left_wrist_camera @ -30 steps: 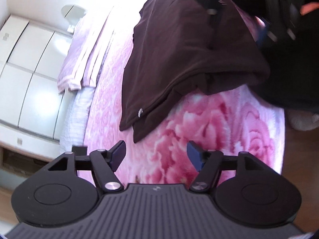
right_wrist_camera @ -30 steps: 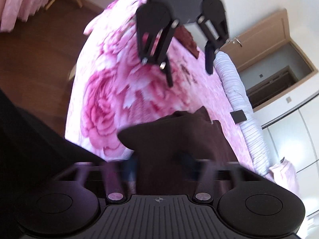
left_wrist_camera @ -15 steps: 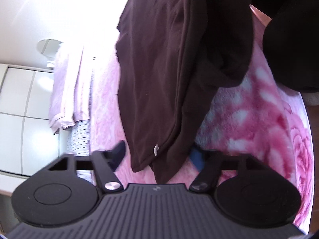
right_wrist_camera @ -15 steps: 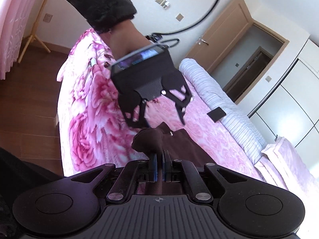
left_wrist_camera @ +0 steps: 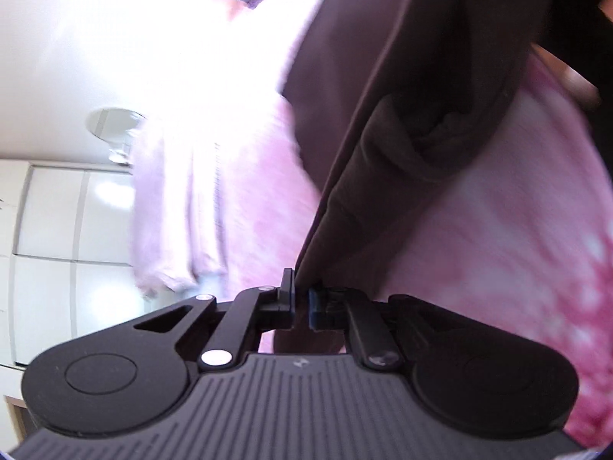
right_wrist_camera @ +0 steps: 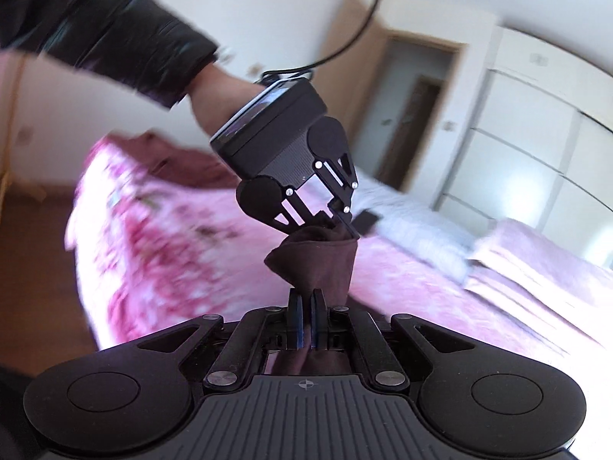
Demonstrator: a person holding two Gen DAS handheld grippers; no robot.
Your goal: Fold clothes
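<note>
The dark brown garment (left_wrist_camera: 402, 122) hangs in the air between the two tools, above the bed (left_wrist_camera: 517, 230) with its pink flowered cover. The left tool (left_wrist_camera: 301, 299) has just been closing, and its jaws now pinch a thin edge of the cloth that rises from them as a taut fold. The right tool (right_wrist_camera: 305, 322) is closed almost fully, with a bunched corner of the same cloth nipped between its blue pads (right_wrist_camera: 297, 320). In the right wrist view the left tool (right_wrist_camera: 339, 218) appears again, held by a hand (right_wrist_camera: 218, 103) in a black sleeve (right_wrist_camera: 99, 27), and the cloth makes a short twisted band between the two grips.

The garment looks soft, limp and light. It has no stiffness of its own, so any part not held sags and creases, as the deep folds in the left wrist view show. It is not fragile, and knit cloth of this kind should not slip easily from rubber pads. The risk is more likely catching several layers at once, or only a loose fold that pulls out.

Good holds are at a seam, hem or corner, one at each end of the same edge. Drawn apart, they would let the cloth hang flat for laying on the bed.
</note>
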